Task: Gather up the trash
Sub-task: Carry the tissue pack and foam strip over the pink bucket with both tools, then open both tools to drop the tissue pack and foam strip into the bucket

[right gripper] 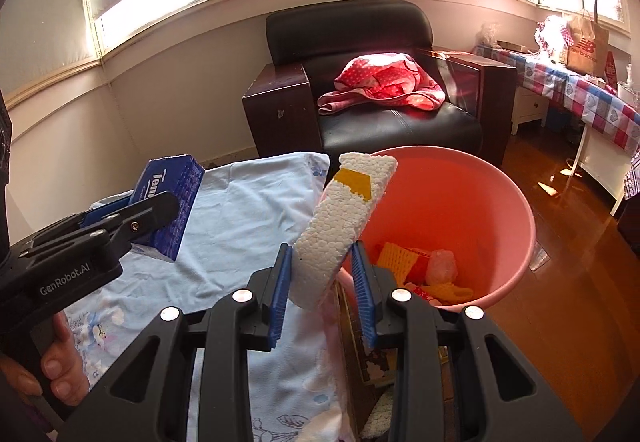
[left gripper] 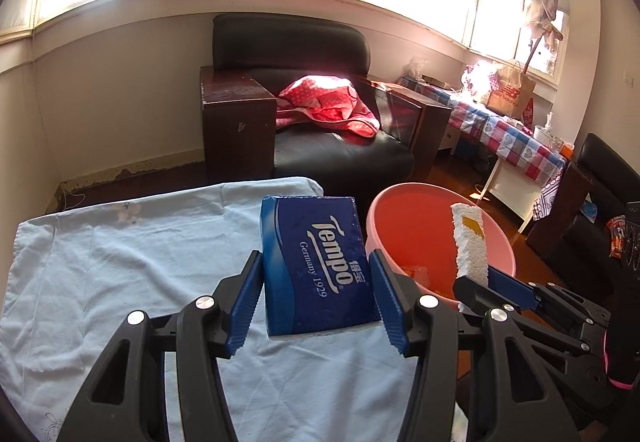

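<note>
Left claw (left gripper: 316, 302) clamped wide and right claw (right gripper: 322, 282) clamped narrower, both tilted downward, side by side.

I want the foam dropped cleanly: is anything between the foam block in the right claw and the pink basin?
Nothing visible. The foam block, held in the right claw, points toward the pink basin, whose mouth is open, with only some scraps at the bottom. The tissue pack in the left claw is off to the side.
</note>
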Demonstrator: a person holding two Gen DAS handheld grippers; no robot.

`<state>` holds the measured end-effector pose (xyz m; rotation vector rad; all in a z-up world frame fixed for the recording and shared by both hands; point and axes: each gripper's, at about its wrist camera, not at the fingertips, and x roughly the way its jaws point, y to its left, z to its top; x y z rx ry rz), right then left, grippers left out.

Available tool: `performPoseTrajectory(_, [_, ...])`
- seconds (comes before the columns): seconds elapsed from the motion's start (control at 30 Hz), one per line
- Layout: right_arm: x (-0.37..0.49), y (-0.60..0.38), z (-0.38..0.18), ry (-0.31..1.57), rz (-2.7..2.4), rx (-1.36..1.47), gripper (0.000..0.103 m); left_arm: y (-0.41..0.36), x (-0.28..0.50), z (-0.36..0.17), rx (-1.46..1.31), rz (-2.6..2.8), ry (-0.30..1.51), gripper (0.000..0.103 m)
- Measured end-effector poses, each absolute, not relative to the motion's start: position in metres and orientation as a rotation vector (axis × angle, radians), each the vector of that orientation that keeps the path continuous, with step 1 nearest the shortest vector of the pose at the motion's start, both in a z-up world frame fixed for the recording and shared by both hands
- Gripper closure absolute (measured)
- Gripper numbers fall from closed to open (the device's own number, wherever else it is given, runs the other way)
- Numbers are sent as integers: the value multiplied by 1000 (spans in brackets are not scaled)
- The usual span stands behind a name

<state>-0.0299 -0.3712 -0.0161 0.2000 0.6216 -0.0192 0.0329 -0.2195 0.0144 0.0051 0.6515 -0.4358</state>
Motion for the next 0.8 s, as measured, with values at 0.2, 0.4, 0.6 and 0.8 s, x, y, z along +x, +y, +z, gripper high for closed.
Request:
performPoseTrajectory(0.2, [-24,-404,-23,623,-74,213,72,-262,40,18,0,-535,643,50])
performPoseTrajectory(0.4, [-16,-432,-35,641,-109,238,72,-306,53,10,8,-601,671,50])
performPoseTrajectory(0.6, [-10,-452,-50,663,-126,275,72,-343,74,-13,15,-615,739,50])
performPoseTrajectory(0.8, [-3,-466,-60,688,-136,292,72,-362,87,-35,28,-603,784,49])
